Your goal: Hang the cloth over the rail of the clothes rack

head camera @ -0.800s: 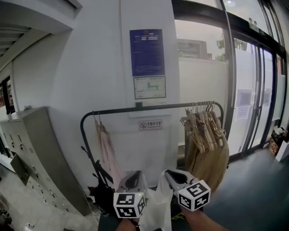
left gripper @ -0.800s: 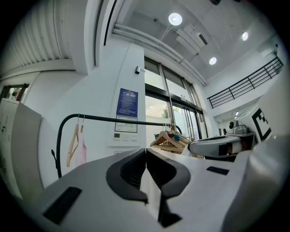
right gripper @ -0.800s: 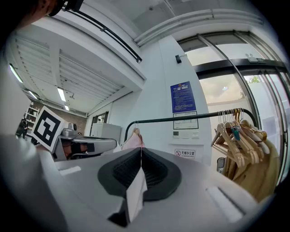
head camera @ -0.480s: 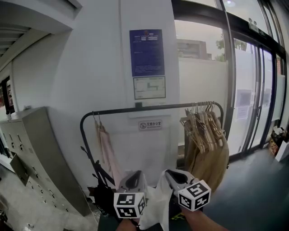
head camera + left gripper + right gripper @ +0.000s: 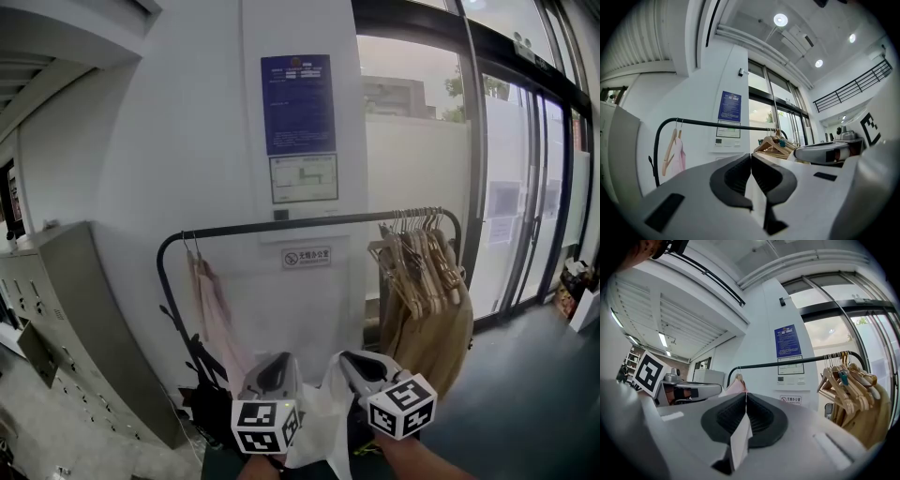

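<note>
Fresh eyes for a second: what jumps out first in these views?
The white cloth pinched by both the left gripper and right gripper, low centre in the head view. Beyond it, the black metal rack rail, with a pink garment at its left end and wooden hangers bunched right.

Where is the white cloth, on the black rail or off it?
Off: the white cloth hangs between left gripper and right gripper, both shut on it, below the black rail.

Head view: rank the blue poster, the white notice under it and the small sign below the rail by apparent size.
1. blue poster
2. white notice
3. small sign
All hang on one wall, so nearness hardly skews this.
</note>
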Tool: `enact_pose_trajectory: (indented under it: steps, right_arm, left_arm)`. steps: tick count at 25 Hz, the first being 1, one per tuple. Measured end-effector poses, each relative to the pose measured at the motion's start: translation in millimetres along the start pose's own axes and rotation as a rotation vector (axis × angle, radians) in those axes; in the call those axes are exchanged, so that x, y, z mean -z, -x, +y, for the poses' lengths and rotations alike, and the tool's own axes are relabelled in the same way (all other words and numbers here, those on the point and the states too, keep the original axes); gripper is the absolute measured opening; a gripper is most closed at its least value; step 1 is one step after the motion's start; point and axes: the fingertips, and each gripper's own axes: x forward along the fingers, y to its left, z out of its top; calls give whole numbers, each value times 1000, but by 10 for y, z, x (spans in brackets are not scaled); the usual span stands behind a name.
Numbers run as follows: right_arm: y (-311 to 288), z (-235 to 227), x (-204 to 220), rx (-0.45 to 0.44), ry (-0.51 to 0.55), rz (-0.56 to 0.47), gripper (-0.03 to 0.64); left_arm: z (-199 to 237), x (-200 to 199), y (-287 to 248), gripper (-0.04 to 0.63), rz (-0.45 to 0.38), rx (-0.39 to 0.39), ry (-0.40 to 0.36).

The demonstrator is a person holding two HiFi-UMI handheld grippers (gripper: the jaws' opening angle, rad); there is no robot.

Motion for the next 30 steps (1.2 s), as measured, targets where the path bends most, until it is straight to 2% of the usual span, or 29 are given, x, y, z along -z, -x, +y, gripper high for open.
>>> enact_pose_trajectory:
  steps: [6, 11, 17, 21, 24, 30]
  right_arm:
    - [-206, -270, -362, -24, 30, -27, 10]
    - [-426, -561, -1075, -61, 110, -87, 11]
    - [-823, -856, -2026, -92, 170, -146, 11]
    - [-1305, -1107, -2619, -88, 204, -172, 11]
    - [-1770, -1385, -3046, -69, 235, -184, 11]
    - [-2733, -2160, -3735, 42, 279, -210, 11]
  left_arm:
    - [-72, -464, -425, 12, -34, 9, -34]
    - [-121, -1169, -808, 12, -118, 2, -37]
    - [-197, -2106, -1294, 12, -184, -13, -131]
    - [26, -2744, -1784, 12, -211, -10, -153]
    - [264, -3142, -2198, 12, -241, -17, -197]
    - [934, -3785, -3177, 12, -270, 12, -206]
